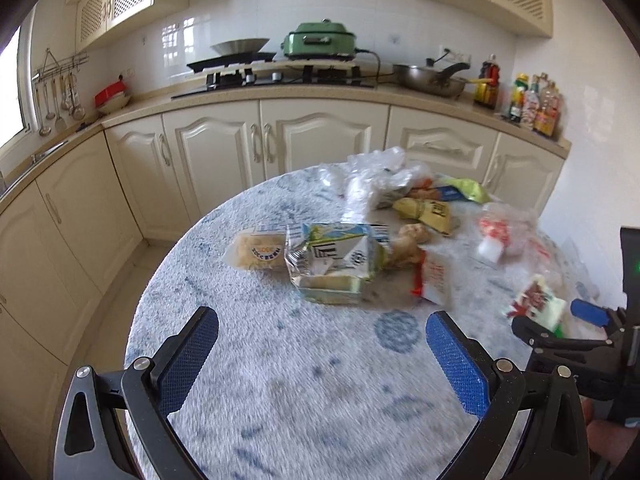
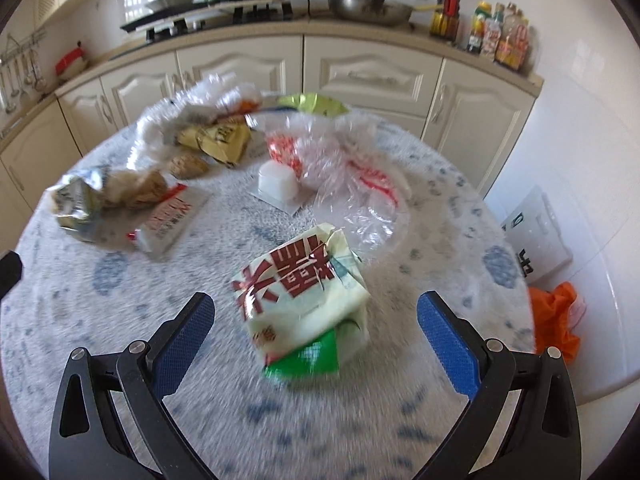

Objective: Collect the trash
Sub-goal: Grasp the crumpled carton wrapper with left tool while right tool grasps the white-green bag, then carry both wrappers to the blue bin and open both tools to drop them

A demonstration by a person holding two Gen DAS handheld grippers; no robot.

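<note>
Trash lies scattered on a round table [image 1: 280,380] with a blue-white fuzzy cover. My left gripper [image 1: 322,354] is open and empty, short of a crushed green-white carton [image 1: 336,264] and a yellow snack packet [image 1: 258,254]. My right gripper [image 2: 316,336] is open, its blue pads on either side of a crumpled white wrapper with red characters [image 2: 304,292], not touching it. That wrapper [image 1: 538,306] and the right gripper [image 1: 560,326] also show at the right of the left wrist view. Clear plastic bags [image 2: 352,172], a red-white wrapper [image 2: 172,216] and a yellow bag [image 2: 218,140] lie farther back.
Cream kitchen cabinets [image 1: 248,148] and a counter with stove, green cooker [image 1: 320,40], wok and sauce bottles [image 1: 536,104] stand behind the table. On the floor at the right lie an orange bag [image 2: 556,320] and a clear plastic box [image 2: 536,232].
</note>
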